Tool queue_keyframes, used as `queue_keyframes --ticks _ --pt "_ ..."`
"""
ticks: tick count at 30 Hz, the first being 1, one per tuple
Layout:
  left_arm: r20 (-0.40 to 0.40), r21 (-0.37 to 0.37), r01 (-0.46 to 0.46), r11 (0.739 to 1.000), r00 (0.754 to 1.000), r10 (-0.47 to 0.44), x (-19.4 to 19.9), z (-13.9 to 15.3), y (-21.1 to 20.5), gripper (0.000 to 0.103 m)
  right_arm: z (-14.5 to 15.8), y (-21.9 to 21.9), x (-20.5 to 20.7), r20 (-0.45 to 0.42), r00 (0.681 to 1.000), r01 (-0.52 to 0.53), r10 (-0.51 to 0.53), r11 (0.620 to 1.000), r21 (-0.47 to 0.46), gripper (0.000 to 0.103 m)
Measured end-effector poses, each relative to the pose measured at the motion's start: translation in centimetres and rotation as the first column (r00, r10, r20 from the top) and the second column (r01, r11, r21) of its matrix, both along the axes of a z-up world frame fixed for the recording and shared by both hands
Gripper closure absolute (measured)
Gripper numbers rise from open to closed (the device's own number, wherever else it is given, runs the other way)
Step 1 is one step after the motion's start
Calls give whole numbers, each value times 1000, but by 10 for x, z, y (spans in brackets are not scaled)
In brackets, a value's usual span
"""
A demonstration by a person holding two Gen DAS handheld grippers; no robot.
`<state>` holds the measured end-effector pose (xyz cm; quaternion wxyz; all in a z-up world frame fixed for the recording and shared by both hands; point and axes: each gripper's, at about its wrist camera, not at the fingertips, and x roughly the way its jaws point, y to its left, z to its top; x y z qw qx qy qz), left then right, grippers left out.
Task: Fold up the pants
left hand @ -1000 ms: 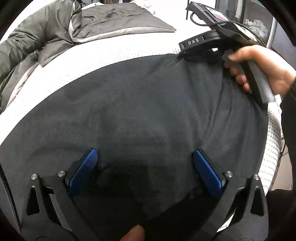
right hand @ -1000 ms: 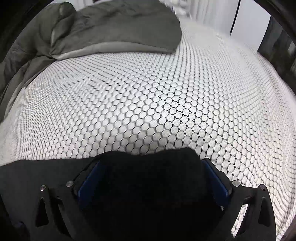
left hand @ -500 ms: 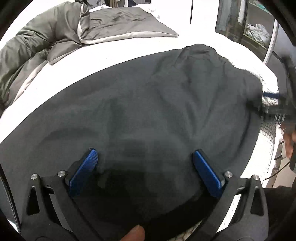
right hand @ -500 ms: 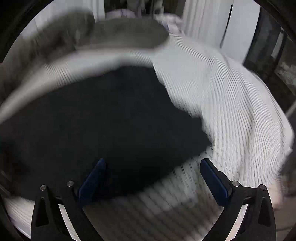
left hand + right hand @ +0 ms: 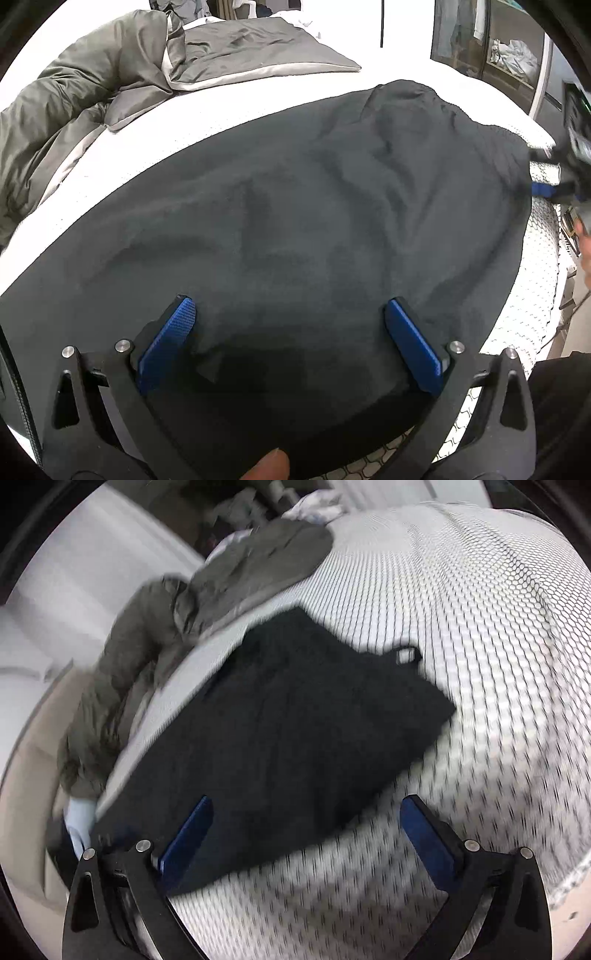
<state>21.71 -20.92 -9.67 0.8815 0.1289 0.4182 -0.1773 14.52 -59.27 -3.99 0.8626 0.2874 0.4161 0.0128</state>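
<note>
1. Hovering low, the left gripper has its fingers spread wide over the black pants, gripping nothing.
2. The right gripper is gaping too, empty.
3. The pants lie spread on the bed.
4. Beyond, a grey duvet sits bunched.

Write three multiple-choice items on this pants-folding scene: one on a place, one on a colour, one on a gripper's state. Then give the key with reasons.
1. Where do the pants lie?
A. On the honeycomb-patterned bed cover
B. On a wooden floor
C. Over a chair back

2. What colour are the pads on the left gripper?
A. Red
B. Blue
C. Yellow

3. How does the right gripper stand?
A. Shut on the pants
B. Shut on the grey duvet
C. Open, holding nothing

Key: 1 A, the black cloth is spread flat on the white patterned cover. 2 B, both pads show blue. 3 C, its fingers stand wide apart with no cloth pinched between them.
</note>
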Motion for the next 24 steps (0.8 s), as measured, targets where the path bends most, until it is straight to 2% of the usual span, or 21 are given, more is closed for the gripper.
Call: queue_keyframes --ticks 2,3,4,6,7,8,9,11,13,17,21,24 --pt "0 -3 0 1000 1000 0 1 0 -1 0 2 -3 15 87 996 19 -25 997 69 9" --pt "2 -6 -1 1000 1000 1 1 0 -1 0 -4 -3 26 97 995 22 -31 995 95 23" --pt "3 -8 -2 1000 1000 2 1 0 -1 0 -10 -6 30 94 994 37 -49 992 122 47" --pt "5 -13 -3 1000 1000 3 -1 -1 1 0 -25 -16 35 83 989 102 -124 968 228 70" --pt "6 -16 -4 1000 1000 4 -1 -1 2 0 -30 -20 36 83 986 115 -145 951 287 75" --pt "9 -19 -5 1000 1000 6 -2 0 2 0 -33 -22 34 94 980 134 -176 930 342 77" --pt "13 -22 -8 1000 1000 9 -3 0 3 0 -30 -20 35 108 976 141 -189 926 350 79" --pt "16 -38 -16 999 1000 17 -4 2 6 1 -10 -15 21 153 971 136 -182 954 266 81" --pt "10 -85 -24 996 1000 25 -7 8 17 1 14 6 24 219 965 104 -145 977 188 82" --pt "37 -138 -102 985 993 108 -11 26 63 1 50 51 27 321 947 -7 -31 993 117 82" --pt "66 -165 -245 955 964 258 -16 39 135 1 73 119 32 365 924 -143 114 988 55 82" --pt "91 -158 -369 916 918 385 -21 44 193 1 87 189 47 398 885 -270 241 963 16 82"
